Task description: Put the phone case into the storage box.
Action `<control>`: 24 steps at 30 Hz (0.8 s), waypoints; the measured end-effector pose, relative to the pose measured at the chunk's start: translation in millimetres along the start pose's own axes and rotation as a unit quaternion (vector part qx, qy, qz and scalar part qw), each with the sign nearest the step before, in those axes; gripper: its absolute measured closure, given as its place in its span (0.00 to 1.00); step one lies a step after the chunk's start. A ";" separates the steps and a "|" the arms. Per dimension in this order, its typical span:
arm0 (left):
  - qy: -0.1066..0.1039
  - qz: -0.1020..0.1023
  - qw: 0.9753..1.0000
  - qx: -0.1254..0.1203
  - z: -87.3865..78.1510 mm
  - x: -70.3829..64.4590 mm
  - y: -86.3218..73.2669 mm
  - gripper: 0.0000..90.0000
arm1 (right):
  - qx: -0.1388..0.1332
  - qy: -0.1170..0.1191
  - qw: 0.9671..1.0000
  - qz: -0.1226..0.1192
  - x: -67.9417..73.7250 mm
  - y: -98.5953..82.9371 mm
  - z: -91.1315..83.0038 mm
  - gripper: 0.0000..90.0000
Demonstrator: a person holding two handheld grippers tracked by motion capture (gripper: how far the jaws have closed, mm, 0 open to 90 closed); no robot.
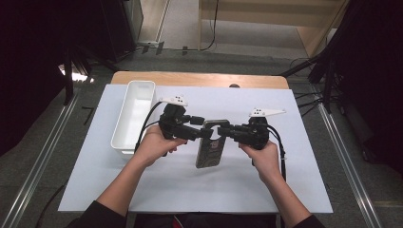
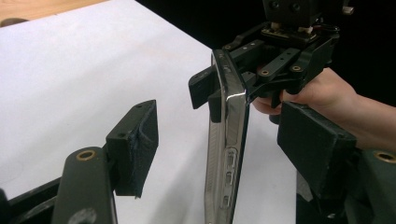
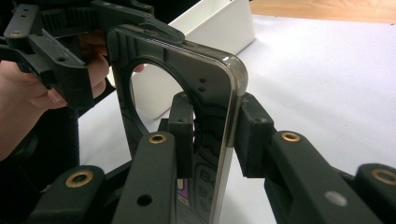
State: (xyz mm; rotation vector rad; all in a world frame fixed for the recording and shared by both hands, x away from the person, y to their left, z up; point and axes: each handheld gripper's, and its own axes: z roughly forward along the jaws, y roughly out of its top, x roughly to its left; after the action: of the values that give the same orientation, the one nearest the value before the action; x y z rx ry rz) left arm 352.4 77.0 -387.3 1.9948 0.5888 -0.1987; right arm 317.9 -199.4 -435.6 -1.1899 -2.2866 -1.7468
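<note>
Both forearms in from bottom, angled inward. Left gripper points right, jaws spread wide with a pad on each side, nothing touching. Right gripper points left, jaws clamped, facing left gripper.

- The high view looked forward and down from above the person's side onto the white-covered wooden table.
- The left gripper view sat low and close, facing the right gripper across the upright glossy dark phone case.
- The right gripper view looked back across that case toward the long white plastic bin.
</note>
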 end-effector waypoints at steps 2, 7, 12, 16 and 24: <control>0.007 -0.002 1.000 -0.003 -1.3 -0.9 -0.3 0.32 | 0.001 -0.002 1.000 0.004 -0.6 0.2 -0.6 0.78; 0.029 0.004 1.000 -0.003 -3.2 -3.6 -2.4 0.33 | 0.002 -0.010 1.000 0.004 -0.5 1.2 -1.4 0.78; 0.045 0.004 0.999 -0.007 -2.1 -6.6 -5.5 0.32 | 0.004 -0.017 1.000 0.004 -0.9 1.8 -1.1 0.78; 0.055 -0.001 0.998 -0.007 -2.0 -7.4 -7.6 0.32 | 0.007 -0.021 1.000 0.006 -1.0 2.4 -1.2 0.78; 0.087 0.001 0.996 -0.011 -3.0 -13.7 -11.6 0.32 | 0.003 -0.028 1.000 0.005 -1.7 3.9 -2.0 0.78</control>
State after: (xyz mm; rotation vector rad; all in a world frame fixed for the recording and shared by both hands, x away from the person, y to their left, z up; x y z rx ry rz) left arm 334.6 79.6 -389.8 2.0047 0.6961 -0.0157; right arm 320.5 -201.7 -432.5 -1.2644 -2.3106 -1.7228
